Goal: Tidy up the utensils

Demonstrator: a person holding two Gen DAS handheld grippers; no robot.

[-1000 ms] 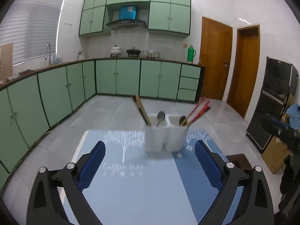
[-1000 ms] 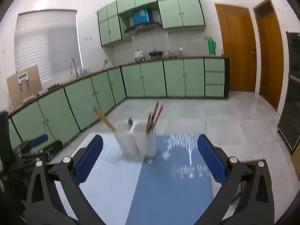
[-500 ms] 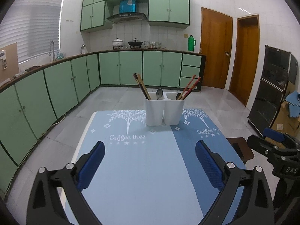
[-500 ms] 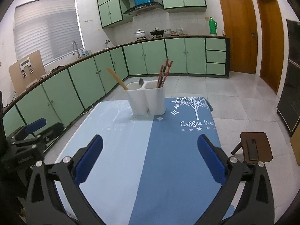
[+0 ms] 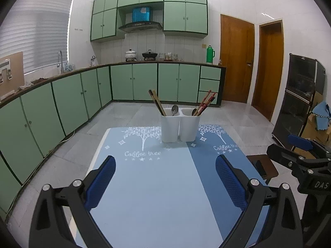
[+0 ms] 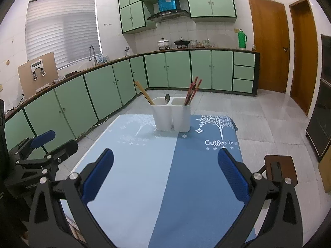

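A white two-compartment utensil holder stands near the far edge of the blue table mat. Its left compartment holds wooden chopsticks and a metal spoon. Its right compartment holds red chopsticks and a second spoon. My left gripper is open and empty, well short of the holder. My right gripper is likewise open and empty above the mat. Each gripper shows at the edge of the other's view.
The blue "Coffee tree" mat covers the table. A small brown stool stands on the floor at the right. Green kitchen cabinets run along the left and back, and a dark cabinet stands at the right.
Both grippers have pulled back and up from the holder, which now looks smaller and farther away. More of the mat shows. Both stayed open and empty.
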